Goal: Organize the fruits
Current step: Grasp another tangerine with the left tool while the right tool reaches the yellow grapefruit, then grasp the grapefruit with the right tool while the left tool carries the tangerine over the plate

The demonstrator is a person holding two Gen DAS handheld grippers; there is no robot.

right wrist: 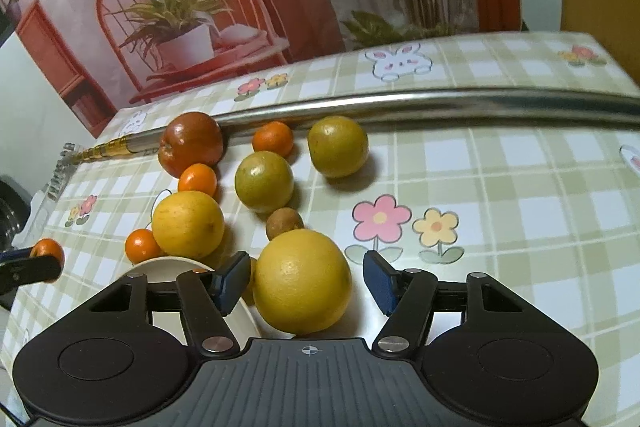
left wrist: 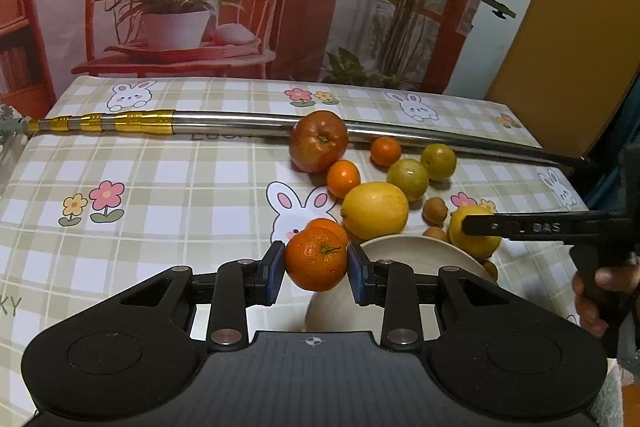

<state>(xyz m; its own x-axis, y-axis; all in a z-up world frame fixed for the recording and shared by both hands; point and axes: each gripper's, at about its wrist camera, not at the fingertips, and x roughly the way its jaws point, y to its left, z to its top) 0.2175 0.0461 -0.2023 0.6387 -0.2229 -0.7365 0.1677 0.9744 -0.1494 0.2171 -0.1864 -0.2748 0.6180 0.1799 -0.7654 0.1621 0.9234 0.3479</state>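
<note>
My left gripper (left wrist: 316, 263) is shut on a small orange (left wrist: 316, 259), held just above the left rim of a white bowl (left wrist: 420, 251). My right gripper (right wrist: 306, 283) is open, its pads on either side of a large yellow citrus (right wrist: 302, 281) with small gaps. Loose on the cloth lie a red apple (left wrist: 318, 141), a second yellow citrus (left wrist: 376, 211), two green-yellow citrus (left wrist: 408, 179) (left wrist: 438, 161), small oranges (left wrist: 343, 179) (left wrist: 385, 151) and brown longans (left wrist: 435, 209). In the right wrist view the held orange (right wrist: 48, 253) shows at the far left.
A long steel pole with gold bands (left wrist: 240, 119) lies across the table behind the fruit. The checked tablecloth (left wrist: 160, 187) with rabbit and flower prints covers the table. A hand (left wrist: 592, 291) grips the right tool. A printed backdrop hangs behind.
</note>
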